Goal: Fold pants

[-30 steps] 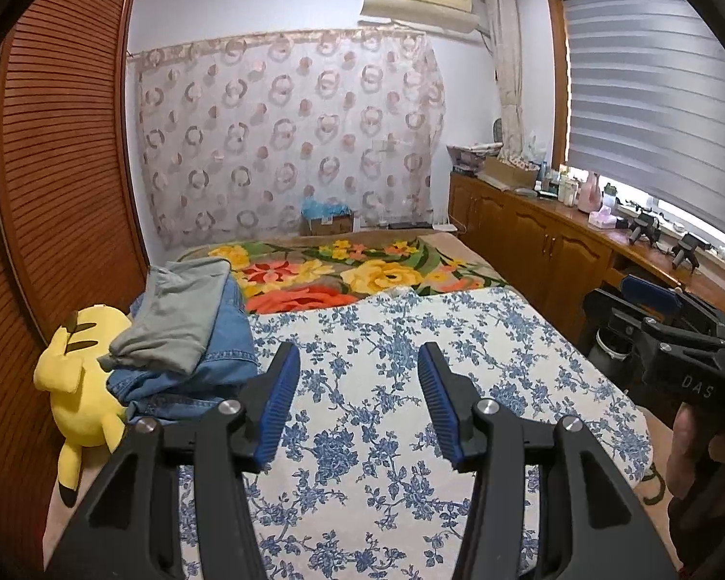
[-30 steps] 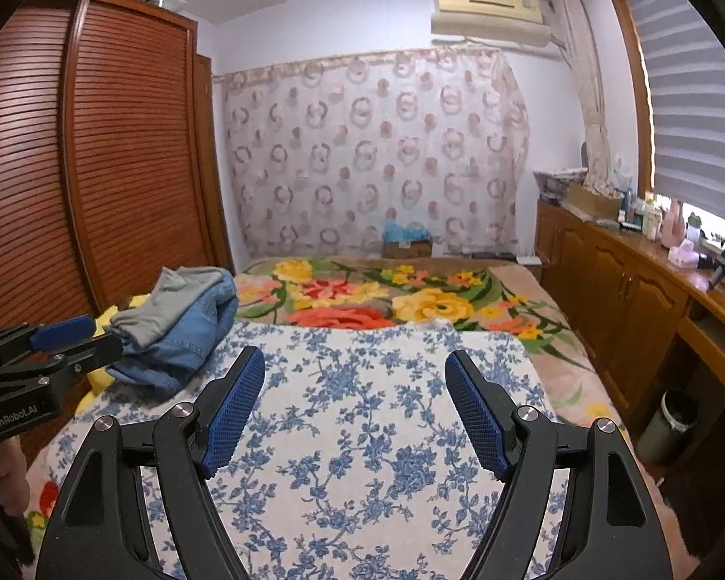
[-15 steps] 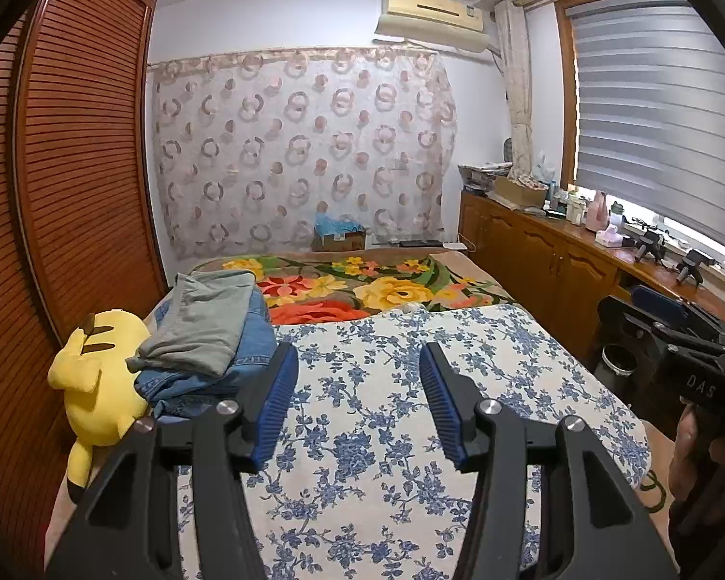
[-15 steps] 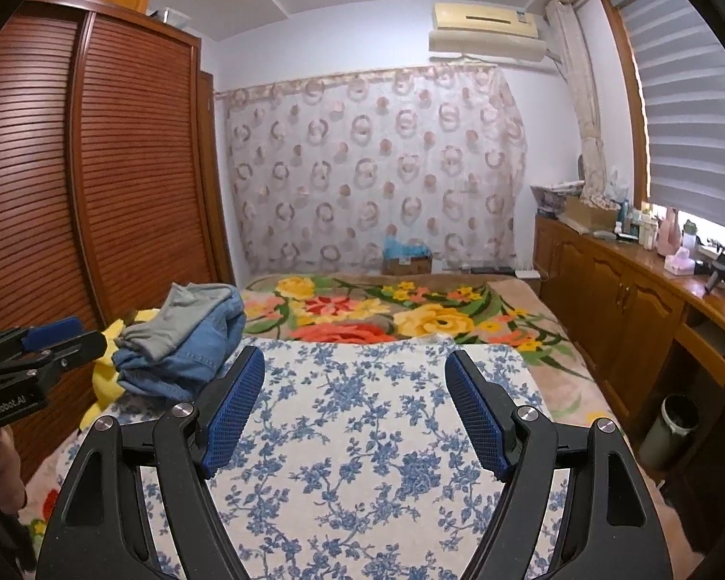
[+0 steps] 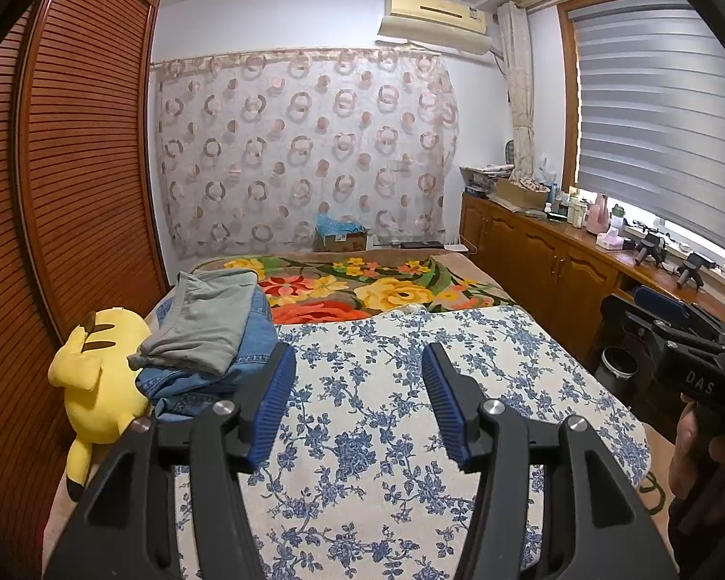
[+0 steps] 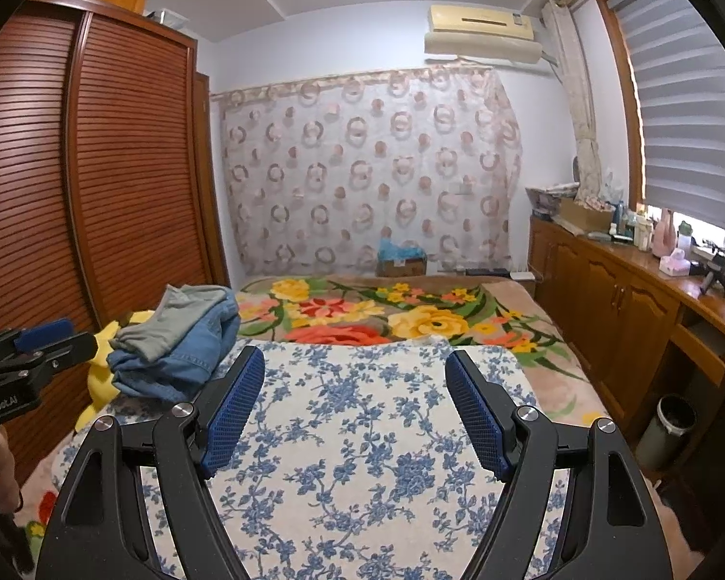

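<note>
A pile of pants lies at the bed's left side: grey pants [image 5: 203, 319] on top of blue jeans [image 5: 203, 372]. The pile also shows in the right wrist view, grey pants [image 6: 169, 324] over jeans [image 6: 188, 357]. My left gripper [image 5: 357, 406] is open and empty, held above the blue-flowered cloth [image 5: 372, 435], right of the pile. My right gripper [image 6: 355, 411] is open and empty above the same cloth [image 6: 353, 459]. Each gripper appears at the edge of the other's view.
A yellow plush toy [image 5: 96, 377] lies left of the pile against the slatted wardrobe [image 5: 72, 183]. A flowered blanket [image 5: 362, 285] covers the bed's far end. Wooden cabinets [image 5: 546, 261] with bottles line the right wall. A bin [image 6: 667, 430] stands by them.
Both grippers have tilted upward and drawn back a little, so the bed sits lower in both views. Both stay open and empty. The pile has not moved.
</note>
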`<act>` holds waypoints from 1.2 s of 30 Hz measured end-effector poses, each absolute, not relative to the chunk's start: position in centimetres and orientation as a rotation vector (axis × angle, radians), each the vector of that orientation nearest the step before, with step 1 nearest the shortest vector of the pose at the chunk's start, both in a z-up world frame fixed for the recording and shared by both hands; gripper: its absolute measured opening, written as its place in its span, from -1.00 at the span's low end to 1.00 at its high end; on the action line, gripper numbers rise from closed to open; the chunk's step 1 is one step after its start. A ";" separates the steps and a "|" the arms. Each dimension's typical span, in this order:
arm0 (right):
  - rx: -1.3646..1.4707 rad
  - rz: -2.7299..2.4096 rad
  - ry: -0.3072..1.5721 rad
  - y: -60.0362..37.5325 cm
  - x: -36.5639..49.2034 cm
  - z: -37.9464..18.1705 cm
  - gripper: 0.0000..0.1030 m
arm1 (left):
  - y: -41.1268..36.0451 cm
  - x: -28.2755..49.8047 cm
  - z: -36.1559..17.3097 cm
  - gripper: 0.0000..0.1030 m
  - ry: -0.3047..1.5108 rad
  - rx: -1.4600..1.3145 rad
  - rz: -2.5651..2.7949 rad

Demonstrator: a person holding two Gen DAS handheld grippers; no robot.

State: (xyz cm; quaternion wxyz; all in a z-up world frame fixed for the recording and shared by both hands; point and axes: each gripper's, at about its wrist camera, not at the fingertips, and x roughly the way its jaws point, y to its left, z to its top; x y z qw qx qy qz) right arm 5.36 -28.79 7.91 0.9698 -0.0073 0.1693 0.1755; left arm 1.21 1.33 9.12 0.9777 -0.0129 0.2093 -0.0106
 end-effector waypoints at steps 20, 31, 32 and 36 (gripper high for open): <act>-0.013 0.354 0.345 -29.0 5.4 7.9 0.54 | 1.5 1.2 8.8 0.11 0.429 -0.027 -0.019; -0.012 0.353 0.345 -29.1 5.4 7.8 0.54 | 1.5 1.2 8.7 0.12 0.429 -0.028 -0.019; -0.012 0.353 0.346 -29.1 5.4 7.8 0.54 | 1.5 1.2 8.7 0.12 0.429 -0.028 -0.019; -0.013 0.353 0.345 -29.2 5.3 7.8 0.54 | 1.5 1.2 8.8 0.12 0.429 -0.028 -0.020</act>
